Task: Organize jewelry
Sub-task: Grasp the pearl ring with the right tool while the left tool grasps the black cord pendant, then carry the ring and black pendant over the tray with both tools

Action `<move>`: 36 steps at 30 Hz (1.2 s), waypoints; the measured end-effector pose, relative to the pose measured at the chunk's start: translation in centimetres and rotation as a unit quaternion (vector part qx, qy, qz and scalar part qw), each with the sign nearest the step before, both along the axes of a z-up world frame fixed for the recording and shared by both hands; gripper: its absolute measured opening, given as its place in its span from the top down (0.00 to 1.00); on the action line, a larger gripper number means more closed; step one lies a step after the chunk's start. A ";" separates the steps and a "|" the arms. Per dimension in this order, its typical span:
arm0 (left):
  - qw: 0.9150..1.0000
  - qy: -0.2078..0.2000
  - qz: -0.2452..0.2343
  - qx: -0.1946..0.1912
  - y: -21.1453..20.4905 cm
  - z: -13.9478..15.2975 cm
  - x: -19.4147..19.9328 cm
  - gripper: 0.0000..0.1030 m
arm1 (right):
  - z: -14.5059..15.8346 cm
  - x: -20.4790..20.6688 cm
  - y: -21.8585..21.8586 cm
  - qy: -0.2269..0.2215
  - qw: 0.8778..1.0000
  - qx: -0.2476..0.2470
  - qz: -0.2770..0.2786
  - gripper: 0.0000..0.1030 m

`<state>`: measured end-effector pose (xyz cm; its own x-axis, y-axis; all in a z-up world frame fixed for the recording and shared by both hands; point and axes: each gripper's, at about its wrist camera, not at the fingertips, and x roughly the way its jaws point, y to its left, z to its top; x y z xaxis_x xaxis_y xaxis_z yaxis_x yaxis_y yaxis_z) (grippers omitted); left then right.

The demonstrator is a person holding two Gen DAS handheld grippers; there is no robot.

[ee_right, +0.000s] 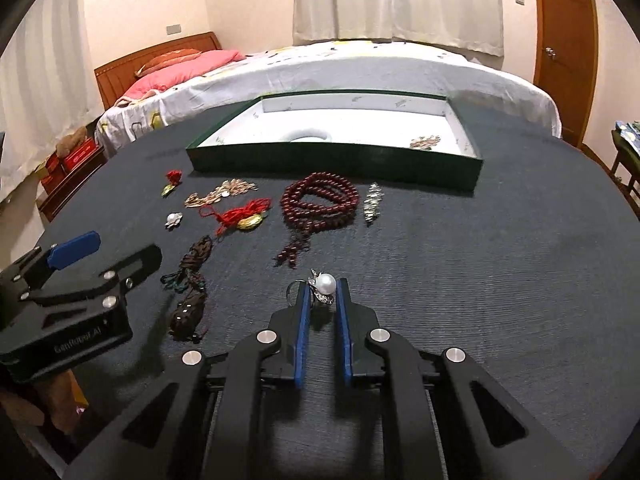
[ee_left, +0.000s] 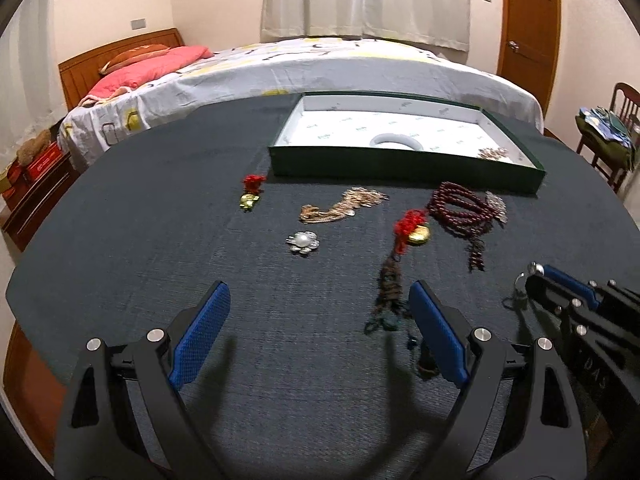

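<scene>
A green jewelry box [ee_left: 404,167] [ee_right: 336,164] with a white lining sits open at the table's far side; a white bangle [ee_left: 396,142] and a small brooch [ee_right: 425,142] lie in it. My right gripper [ee_right: 323,286] is shut on a pearl ring [ee_right: 325,283], just above the cloth. My left gripper [ee_left: 320,300] is open and empty, above the cloth beside a dark cord necklace [ee_left: 390,290]. Loose on the cloth lie a red bead necklace [ee_right: 318,200], a pearl brooch [ee_left: 303,242], a gold chain [ee_left: 344,206] and red-tasselled charms [ee_left: 412,230].
The round table has a dark cloth [ee_left: 160,208]. A silver brooch [ee_right: 373,202] lies right of the beads. Behind the table is a bed [ee_left: 320,68]; a wooden chair [ee_left: 616,136] stands at the right and a door [ee_right: 564,48] at the back.
</scene>
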<state>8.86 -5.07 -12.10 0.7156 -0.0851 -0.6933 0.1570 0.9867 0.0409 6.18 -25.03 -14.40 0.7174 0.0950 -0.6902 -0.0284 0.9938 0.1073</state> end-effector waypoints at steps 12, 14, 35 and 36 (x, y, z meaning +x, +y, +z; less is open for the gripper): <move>0.998 0.028 -0.048 0.013 -3.6 -1.6 -1.1 0.28 | 0.3 -1.5 -3.7 -0.010 0.999 0.023 -0.035 0.87; 0.998 0.039 -0.048 0.014 -3.8 -2.2 -0.8 0.35 | 0.2 -1.5 -3.9 -0.010 0.999 0.027 -0.036 0.87; 0.996 0.027 -0.083 -0.017 -2.8 -1.7 -1.7 0.84 | 0.2 -1.5 -3.8 -0.011 0.999 0.036 -0.033 0.87; 0.996 0.023 -0.083 -0.016 -2.7 -1.5 -1.7 0.84 | 0.2 -1.5 -3.8 -0.012 0.999 0.036 -0.033 0.87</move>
